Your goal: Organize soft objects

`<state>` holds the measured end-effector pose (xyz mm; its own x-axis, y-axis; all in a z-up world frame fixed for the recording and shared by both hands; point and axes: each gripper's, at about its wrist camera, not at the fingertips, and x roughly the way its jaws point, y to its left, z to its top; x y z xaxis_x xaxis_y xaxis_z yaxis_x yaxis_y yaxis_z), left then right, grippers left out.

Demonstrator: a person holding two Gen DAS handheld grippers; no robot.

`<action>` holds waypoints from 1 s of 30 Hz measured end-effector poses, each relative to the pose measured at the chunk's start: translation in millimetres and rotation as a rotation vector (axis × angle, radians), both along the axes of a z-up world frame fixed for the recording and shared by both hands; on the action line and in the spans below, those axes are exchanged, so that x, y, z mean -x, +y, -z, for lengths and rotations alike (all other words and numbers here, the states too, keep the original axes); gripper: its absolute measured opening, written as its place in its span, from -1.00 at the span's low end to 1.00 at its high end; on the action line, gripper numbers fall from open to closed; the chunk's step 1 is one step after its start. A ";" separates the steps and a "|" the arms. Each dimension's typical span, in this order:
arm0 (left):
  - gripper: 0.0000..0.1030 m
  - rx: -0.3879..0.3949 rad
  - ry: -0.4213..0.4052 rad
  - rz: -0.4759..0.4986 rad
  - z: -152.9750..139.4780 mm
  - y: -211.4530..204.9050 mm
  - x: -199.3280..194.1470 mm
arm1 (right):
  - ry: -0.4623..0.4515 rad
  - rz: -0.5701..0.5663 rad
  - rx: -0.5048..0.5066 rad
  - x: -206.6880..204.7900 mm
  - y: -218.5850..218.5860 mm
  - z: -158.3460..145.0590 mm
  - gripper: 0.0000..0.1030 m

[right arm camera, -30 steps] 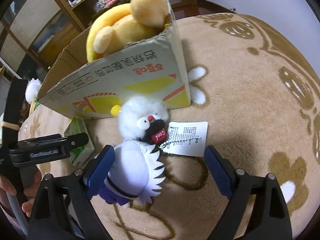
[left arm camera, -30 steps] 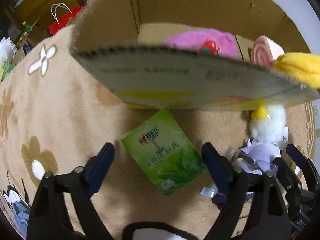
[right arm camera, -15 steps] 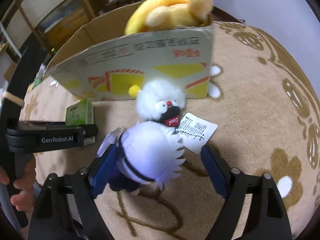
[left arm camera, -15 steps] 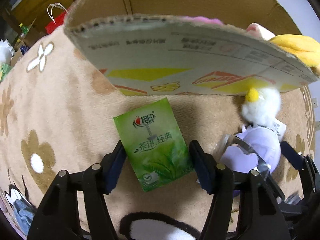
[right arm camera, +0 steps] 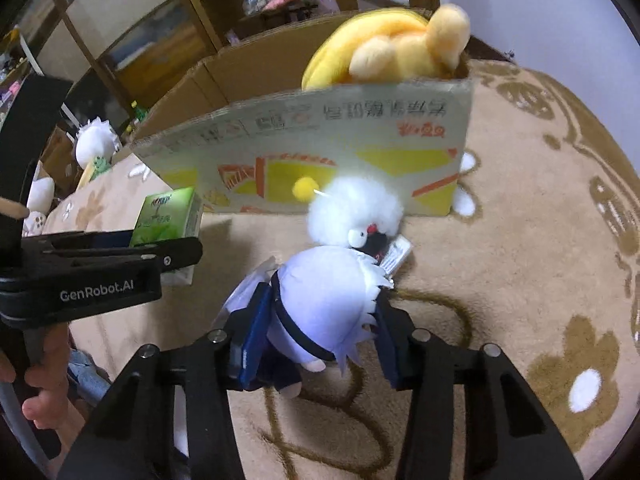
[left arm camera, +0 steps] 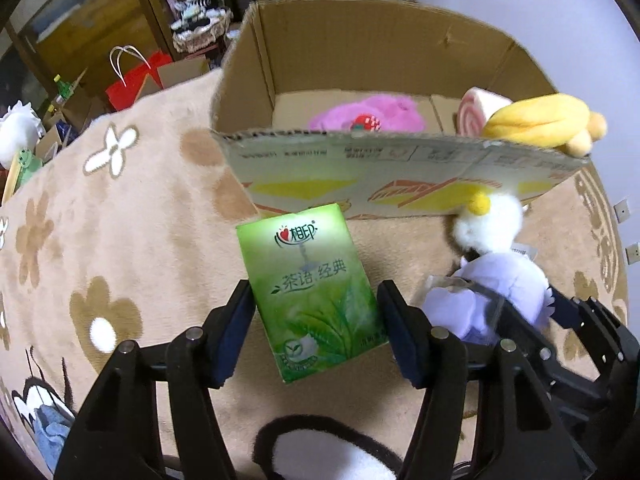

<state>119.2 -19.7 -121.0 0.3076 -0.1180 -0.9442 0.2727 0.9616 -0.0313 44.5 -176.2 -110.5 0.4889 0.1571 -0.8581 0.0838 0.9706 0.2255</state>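
The cardboard box (left arm camera: 352, 168) stands on the carpet (left arm camera: 132, 216) with a fluffy toy (left arm camera: 372, 118) and a roll-shaped toy (left arm camera: 478, 110) inside it, and a banana plush (left arm camera: 540, 124) hanging over the right end of its near wall. Just before that wall, the tissue pack (left arm camera: 316, 296) sits between the fingers of the left gripper (left arm camera: 320, 332). To its right the white-haired doll (right arm camera: 332, 292) sits between the fingers of the right gripper (right arm camera: 320, 340), its head nearest the box and its paper tag (right arm camera: 396, 254) beside the head.
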 end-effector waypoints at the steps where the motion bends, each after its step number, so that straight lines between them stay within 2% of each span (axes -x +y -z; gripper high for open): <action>1: 0.20 -0.001 -0.015 -0.002 -0.9 4.6 5.0 | -0.014 0.003 0.001 2.2 -3.8 -3.4 -0.03; 4: 0.20 -0.002 -0.093 -0.003 -17.8 8.7 13.0 | -0.066 0.015 -0.005 5.3 -11.6 -17.1 -0.03; 12: 0.20 0.070 -0.286 -0.014 -63.1 10.3 21.0 | -0.219 0.029 0.008 19.6 -20.6 -59.8 -0.03; 20: 0.20 0.133 -0.446 -0.024 -90.4 14.9 24.2 | -0.361 0.071 -0.020 23.1 -32.6 -97.3 -0.03; 30: 0.19 0.131 -0.616 -0.033 -113.1 14.7 26.6 | -0.533 0.075 0.000 17.2 -38.5 -134.1 -0.02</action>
